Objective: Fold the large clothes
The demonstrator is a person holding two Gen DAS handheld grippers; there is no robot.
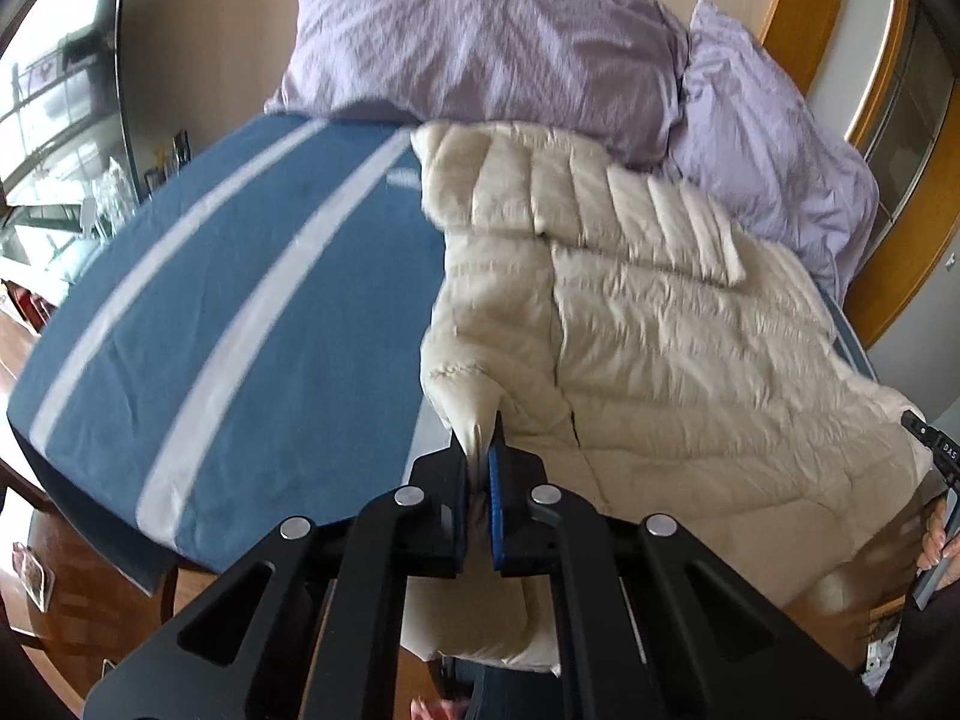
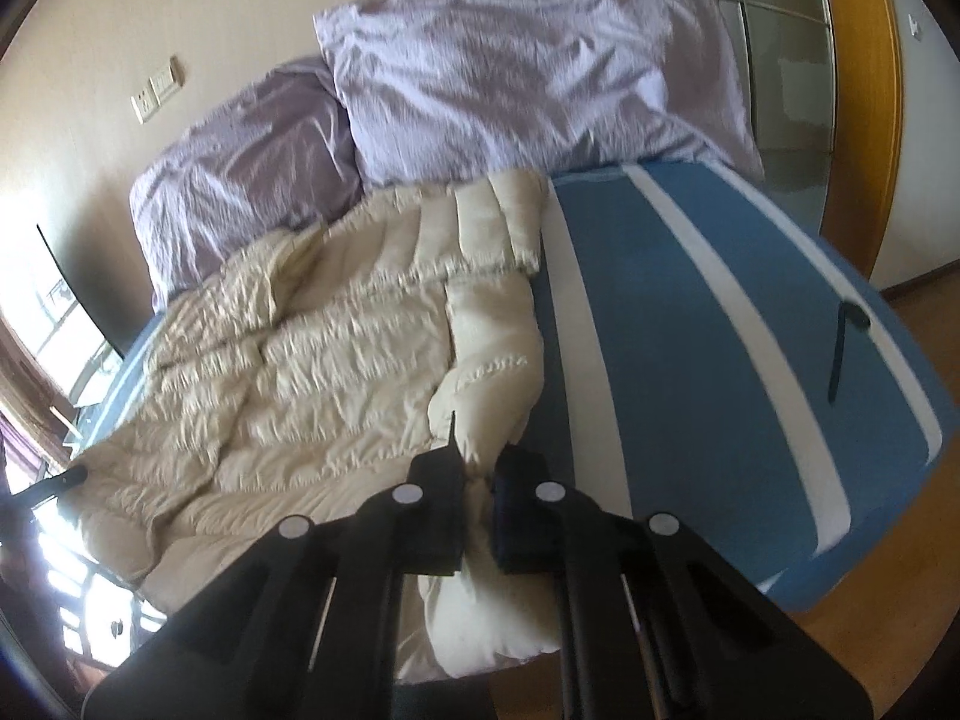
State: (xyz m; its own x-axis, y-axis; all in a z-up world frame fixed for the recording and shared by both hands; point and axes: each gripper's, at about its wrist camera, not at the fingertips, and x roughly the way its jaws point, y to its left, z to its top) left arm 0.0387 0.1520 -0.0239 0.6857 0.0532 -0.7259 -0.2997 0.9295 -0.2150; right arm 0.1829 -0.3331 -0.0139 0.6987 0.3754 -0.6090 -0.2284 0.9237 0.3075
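Note:
A cream quilted puffer jacket (image 1: 648,324) lies spread on the blue bed cover with white stripes (image 1: 228,312). My left gripper (image 1: 480,468) is shut on a pinch of the jacket's left edge near the bed's front. In the right wrist view the jacket (image 2: 312,360) lies left of centre on the blue striped cover (image 2: 720,330). My right gripper (image 2: 477,480) is shut on the jacket's right edge, by a sleeve fold. The jacket's hem hangs over the bed's front edge under both grippers.
Two lilac pillows (image 1: 480,42) (image 2: 528,72) lean at the head of the bed against a beige wall. A wooden door frame (image 1: 888,192) stands at the right. A dark strap (image 2: 840,354) lies on the cover. Wooden floor (image 2: 870,630) surrounds the bed.

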